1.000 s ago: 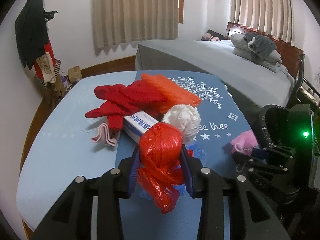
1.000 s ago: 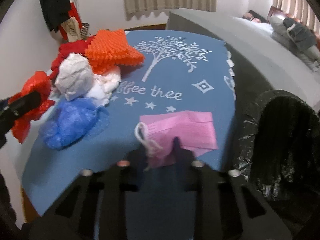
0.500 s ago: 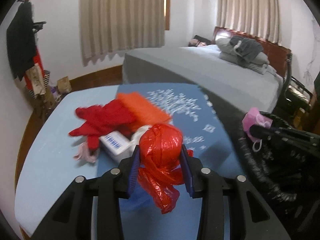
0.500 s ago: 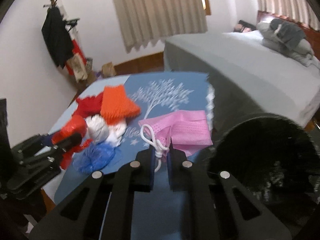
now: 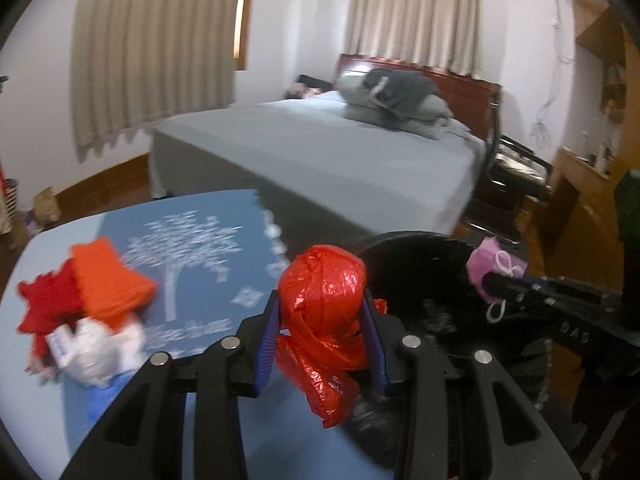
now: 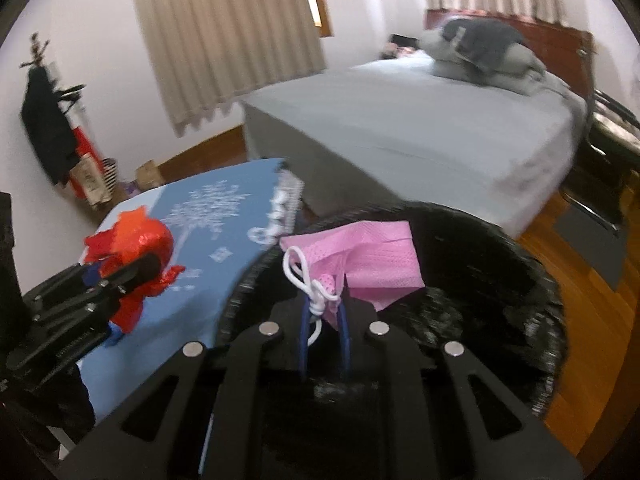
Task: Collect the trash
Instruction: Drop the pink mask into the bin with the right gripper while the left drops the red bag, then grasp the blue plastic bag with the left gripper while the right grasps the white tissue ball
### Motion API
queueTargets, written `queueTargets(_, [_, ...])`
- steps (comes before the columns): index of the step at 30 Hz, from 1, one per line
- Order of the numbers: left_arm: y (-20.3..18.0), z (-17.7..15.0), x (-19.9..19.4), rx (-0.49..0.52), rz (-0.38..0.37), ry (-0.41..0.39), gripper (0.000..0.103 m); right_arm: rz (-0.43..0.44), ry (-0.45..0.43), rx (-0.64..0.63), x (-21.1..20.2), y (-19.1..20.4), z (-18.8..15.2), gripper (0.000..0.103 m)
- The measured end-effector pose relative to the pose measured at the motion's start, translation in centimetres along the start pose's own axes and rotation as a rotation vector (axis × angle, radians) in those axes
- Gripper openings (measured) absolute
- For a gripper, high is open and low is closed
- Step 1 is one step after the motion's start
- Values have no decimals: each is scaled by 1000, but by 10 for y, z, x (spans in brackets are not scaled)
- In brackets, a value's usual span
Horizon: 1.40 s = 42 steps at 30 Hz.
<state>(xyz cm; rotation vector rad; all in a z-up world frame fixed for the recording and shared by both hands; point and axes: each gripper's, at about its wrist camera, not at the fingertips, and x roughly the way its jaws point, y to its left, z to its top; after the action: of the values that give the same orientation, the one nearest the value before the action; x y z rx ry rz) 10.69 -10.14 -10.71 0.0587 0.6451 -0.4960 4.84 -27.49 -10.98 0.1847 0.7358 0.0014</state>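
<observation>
Both jaws lifted off the table: left pinches red bag, right pinches pink mask

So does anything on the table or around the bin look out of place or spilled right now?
Nothing spilled or damaged. The only clutter is the pile of crumpled bags and red cloth left on the blue table mat. The red plastic bag and pink face mask are held above the black bin.

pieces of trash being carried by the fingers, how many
2: the red plastic bag in the left gripper, and the pink face mask in the right gripper, over the black bin.
</observation>
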Motion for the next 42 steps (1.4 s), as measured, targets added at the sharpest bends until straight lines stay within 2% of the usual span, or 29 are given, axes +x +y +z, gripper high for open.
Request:
queueTargets(1, [-8, 2, 4, 9, -17, 0, 39, -13, 3, 14, 0, -9, -2, 15])
queueTargets(3, [-20, 5, 13, 25, -64, 12, 43, -48, 7, 36, -2, -25, -7, 24])
queueTargets(4, [-26, 7, 17, 33, -87, 20, 54, -67, 10, 42, -2, -31, -9, 38])
queueTargets(6, [-34, 8, 22, 44, -116, 28, 70, -103, 6, 54, -5, -42, -13, 55])
queueTargets(8, [-39, 9, 24, 58, -125, 26, 74, -125, -6, 64, -8, -49, -16, 72])
queueTargets(13, [-26, 5, 16, 33, -75, 21, 82, -161, -43, 70, -19, -55, -21, 92])
queueTargets(15, [-13, 4, 10, 22, -29, 9, 87, -159, -49, 65, -19, -50, -17, 94])
queueTargets(19, [25, -5, -11, -10, 87, -9, 89, -119, -63, 53, -15, -28, -12, 96])
queueTargets(25, [87, -29, -47, -77, 278, -25, 89, -3, -73, 6, 5, 32, -4, 96])
queueTargets(28, [112, -45, -56, -103, 344, 1, 88, 40, -63, -30, 17, 61, -1, 96])
queueTargets(32, [140, -68, -59, -138, 387, 43, 88, 96, -54, -67, 34, 98, -3, 96])
queueTargets(35, [156, -81, -57, -158, 390, 65, 88, 117, -49, -106, 44, 122, -8, 96])
queueTargets(42, [167, -95, -30, -194, 370, 126, 84, 132, -29, -143, 64, 144, -17, 96])
